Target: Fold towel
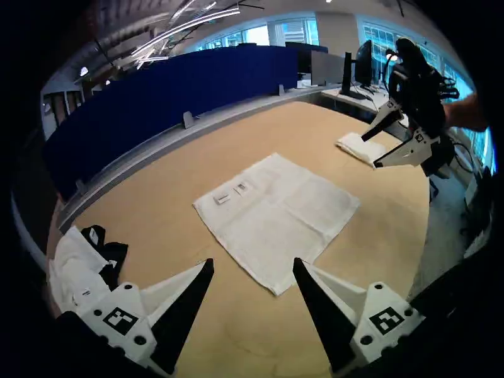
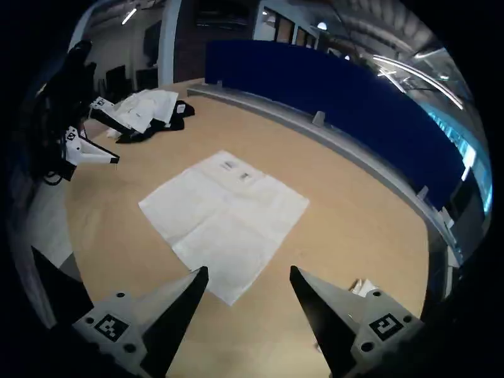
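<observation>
We look across a broad tan counter (image 1: 157, 208), smooth and matt, with faint wood grain. It stands in an open office. A long dark blue partition (image 1: 176, 88) runs along the far edge on a pale grey ledge (image 1: 145, 151). Behind it are bright windows (image 1: 290, 31), strip lights (image 1: 183, 28) cross the ceiling, and a dark monitor (image 1: 363, 63) stands near one far corner. The towel (image 1: 277, 217) lies spread flat near the middle of the counter. It is white, roughly square and soft-looking, with light crease lines quartering it and two small labels (image 1: 232, 193) near one edge. At one end of the counter sits a loose pile (image 1: 79, 264) of white and black cloth, rumpled and uneven. At the other end lies a folded cloth (image 1: 360, 148), a neat white rectangle. The left gripper (image 1: 252, 261) has white plastic fingers (image 1: 186, 302) with black inner faces. They are wedge-shaped, taper to points, and each base carries a square black-and-white marker. They are spread apart and hold nothing, and the towel's near corner lies between the tips in the left gripper view. The right gripper (image 1: 370, 152), held in a hand (image 1: 466, 112), hangs over the folded cloth, its fingers likewise parted and empty. In the right gripper view the towel's corner lies just ahead of its tips.
</observation>
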